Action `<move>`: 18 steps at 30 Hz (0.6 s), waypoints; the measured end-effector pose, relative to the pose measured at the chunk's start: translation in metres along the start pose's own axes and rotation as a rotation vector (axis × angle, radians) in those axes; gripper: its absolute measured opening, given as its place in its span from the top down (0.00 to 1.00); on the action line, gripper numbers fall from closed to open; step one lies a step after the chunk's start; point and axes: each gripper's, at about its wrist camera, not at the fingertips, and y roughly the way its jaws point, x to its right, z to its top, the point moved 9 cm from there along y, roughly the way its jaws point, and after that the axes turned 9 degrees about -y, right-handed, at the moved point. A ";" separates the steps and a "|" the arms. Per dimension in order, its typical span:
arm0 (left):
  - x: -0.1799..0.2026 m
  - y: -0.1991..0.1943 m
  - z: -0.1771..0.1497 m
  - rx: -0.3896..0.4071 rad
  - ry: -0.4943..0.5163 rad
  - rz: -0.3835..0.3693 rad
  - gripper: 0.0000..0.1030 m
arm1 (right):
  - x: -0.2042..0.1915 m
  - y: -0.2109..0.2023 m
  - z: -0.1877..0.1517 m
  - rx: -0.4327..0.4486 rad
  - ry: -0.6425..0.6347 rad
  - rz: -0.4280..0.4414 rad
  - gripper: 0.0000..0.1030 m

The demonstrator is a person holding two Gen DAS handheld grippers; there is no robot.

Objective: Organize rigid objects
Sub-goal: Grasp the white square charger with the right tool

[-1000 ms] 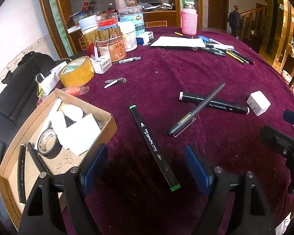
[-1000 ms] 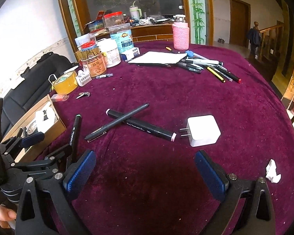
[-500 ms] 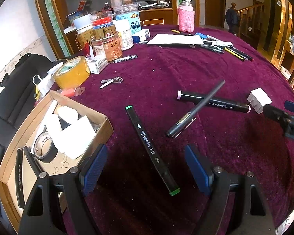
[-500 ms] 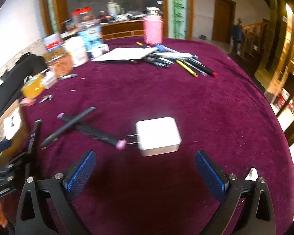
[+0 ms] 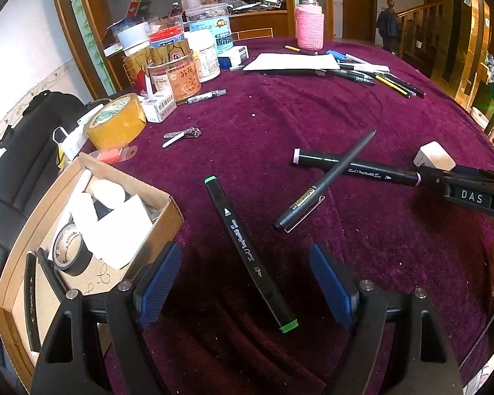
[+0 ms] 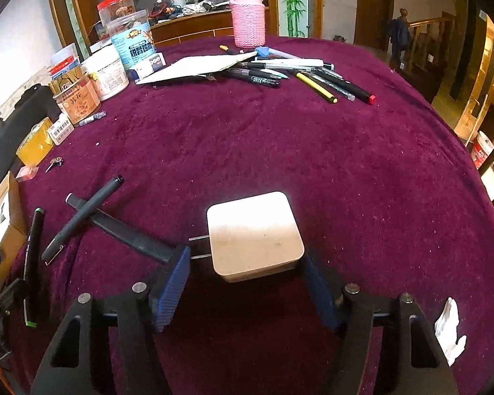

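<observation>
Dim indoor light, sharp focus, strong fisheye bending with dark corners, shadow beneath the fingers.

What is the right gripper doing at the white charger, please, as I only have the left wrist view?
Observer: The right gripper straddles the white charger; its jaws have just been closing, not yet pressing both sides.
Operator: Which way do the prongs point?
Observer: Toward the near end of the black marker, almost touching it.
Operator: Anything else nearby?
Observer: A crumpled tissue lies near the table edge.
</observation>
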 end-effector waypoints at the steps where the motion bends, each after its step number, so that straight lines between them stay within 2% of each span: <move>1: 0.000 0.000 0.000 -0.001 -0.001 0.000 0.23 | 0.001 0.000 0.000 0.002 -0.002 -0.001 0.31; 12: -0.001 -0.001 0.002 0.000 -0.002 -0.011 0.23 | 0.002 -0.006 -0.004 0.024 0.021 0.017 0.31; 18: -0.002 0.002 0.003 -0.027 -0.009 -0.049 0.23 | 0.002 -0.020 -0.011 0.043 0.033 0.042 0.31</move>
